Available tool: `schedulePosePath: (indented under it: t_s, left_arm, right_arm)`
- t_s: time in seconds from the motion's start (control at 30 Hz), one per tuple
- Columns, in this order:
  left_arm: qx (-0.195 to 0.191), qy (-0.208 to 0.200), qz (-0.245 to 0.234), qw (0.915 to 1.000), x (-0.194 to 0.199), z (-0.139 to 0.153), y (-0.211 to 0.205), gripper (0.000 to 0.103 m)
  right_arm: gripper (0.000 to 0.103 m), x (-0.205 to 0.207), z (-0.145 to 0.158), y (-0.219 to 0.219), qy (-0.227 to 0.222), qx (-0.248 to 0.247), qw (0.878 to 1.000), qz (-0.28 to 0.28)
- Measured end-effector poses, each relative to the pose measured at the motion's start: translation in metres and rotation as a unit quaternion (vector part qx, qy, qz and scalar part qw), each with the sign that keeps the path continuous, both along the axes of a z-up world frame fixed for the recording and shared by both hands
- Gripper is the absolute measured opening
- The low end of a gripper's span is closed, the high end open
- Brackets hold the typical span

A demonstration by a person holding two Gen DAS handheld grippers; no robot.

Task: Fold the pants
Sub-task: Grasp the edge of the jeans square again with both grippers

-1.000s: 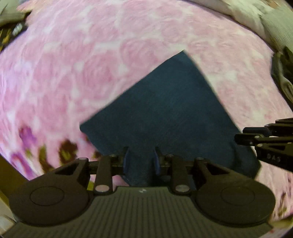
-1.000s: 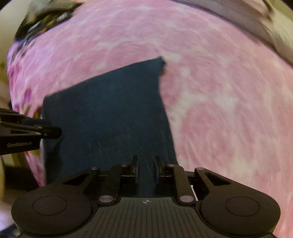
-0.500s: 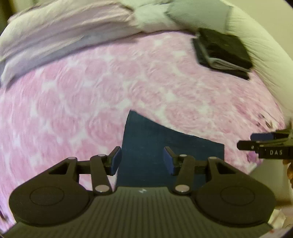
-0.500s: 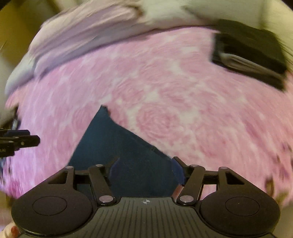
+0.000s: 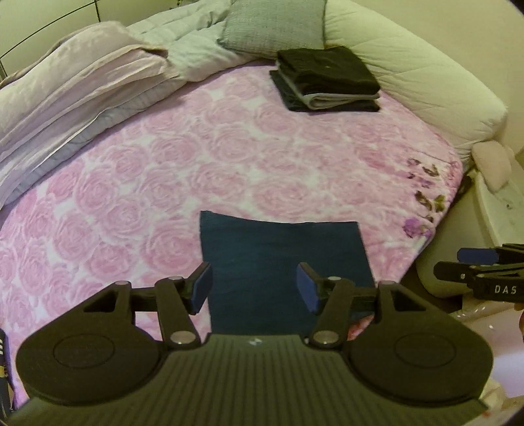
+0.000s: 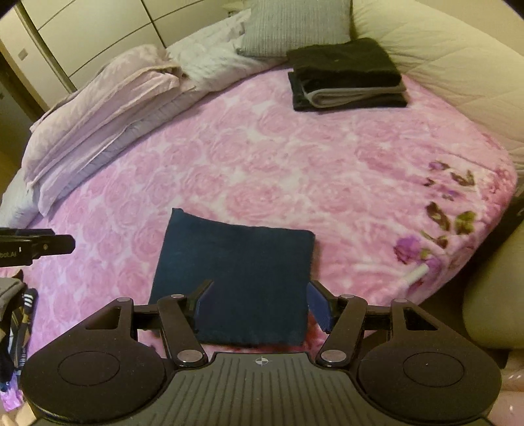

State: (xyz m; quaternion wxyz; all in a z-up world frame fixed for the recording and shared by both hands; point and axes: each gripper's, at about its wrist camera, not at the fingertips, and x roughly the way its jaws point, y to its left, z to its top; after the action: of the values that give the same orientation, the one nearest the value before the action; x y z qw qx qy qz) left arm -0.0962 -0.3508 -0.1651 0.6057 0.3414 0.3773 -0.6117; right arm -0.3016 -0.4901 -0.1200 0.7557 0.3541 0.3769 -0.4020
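Pants (image 5: 281, 259) lie flat on the pink rose bedspread (image 5: 229, 154) at the near edge of the bed, folded to a compact dark-blue rectangle, approx. centred between both cameras. Soft, limp cloth, probably light w/ a few layers stacked; likely to sag and unfold if lifted by one corner, and won't slide much on the fleecy cover. Best hold, I'd judge: pinch through all layers at the two near corners, or at the left and right edges, one claw per side.

Left claw (image 5: 254, 286): fingers apart, nothing in it, hovering above the near part of the pants. Right claw (image 6: 260, 303): also spread wide, empty, over the near edge.

Vs 1 s ago: both claws were then closed on the near edge of the cloth, low over it, and the pants looked skewed in view. At 0.5 s ago they had let go and were pulling back. Now higher and further back, so the far stack of folded dark clothes (image 5: 327, 78) and the pillows (image 5: 271, 26) show. Fold looks done.
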Motion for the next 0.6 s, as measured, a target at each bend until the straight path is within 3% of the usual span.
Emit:
schedulePosePath:
  t_s: [0.4, 0.6]
  left_arm:
    - [-0.005, -0.003, -0.004, 1.0000, -0.061, 0.005, 0.051, 0.058]
    - [-0.010, 0.003, 0.023, 0.9997, -0.057, 0.006, 0.080, 0.059]
  right_arm:
    - [0.059, -0.051, 0.006, 0.048, -0.024, -0.016, 0.999, 0.016]
    - [0.059, -0.071, 0.017, 0.062, -0.039, -0.033, 0.999, 0.012]
